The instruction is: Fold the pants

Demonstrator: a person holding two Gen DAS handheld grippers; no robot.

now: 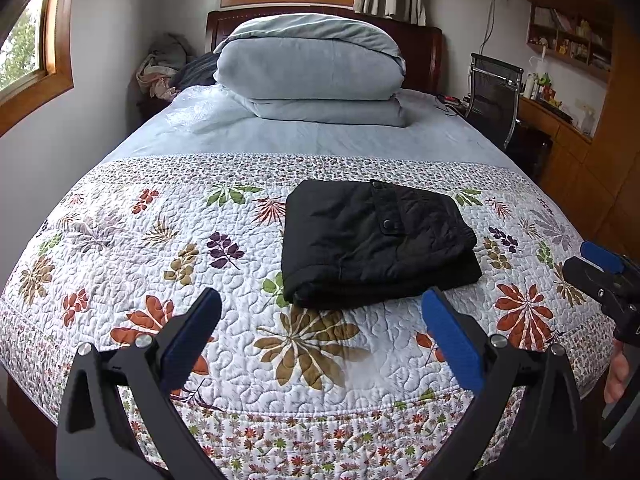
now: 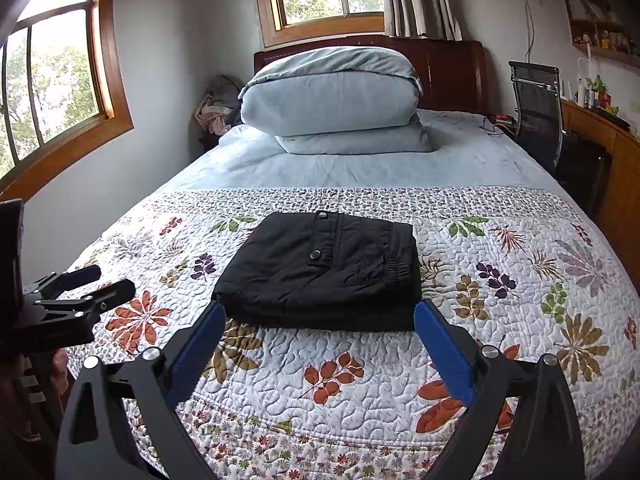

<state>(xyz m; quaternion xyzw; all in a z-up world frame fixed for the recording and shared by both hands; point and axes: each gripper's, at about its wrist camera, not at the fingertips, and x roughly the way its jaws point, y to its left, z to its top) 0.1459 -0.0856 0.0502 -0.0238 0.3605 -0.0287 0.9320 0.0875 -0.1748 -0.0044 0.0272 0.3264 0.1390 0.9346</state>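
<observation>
I see the black quilted pants (image 1: 376, 244) (image 2: 324, 272) folded into a compact, roughly square stack, lying flat on the leaf-patterned quilt (image 1: 120, 248) (image 2: 500, 280), a snap-buttoned pocket flap facing up on top.

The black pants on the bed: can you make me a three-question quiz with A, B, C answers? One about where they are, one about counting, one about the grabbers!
1. Where do the black pants lie?
A. on the flowery quilt
B. on the folded blue duvet
C. on the chair

2. How many round snap buttons show on the pants?
A. none
B. two
C. five

3. How are the left gripper and right gripper?
A. both shut on the pants
B. one open, one shut
C. both open, holding nothing

Answers:
1. A, the folded pants rest flat on the leaf-patterned quilt, in front of the pale blue sheet.
2. B, one snap sits at the far edge and one on the pocket flap.
3. C, each pair of blue pads is spread wide, near the pants but not gripping them.
</observation>
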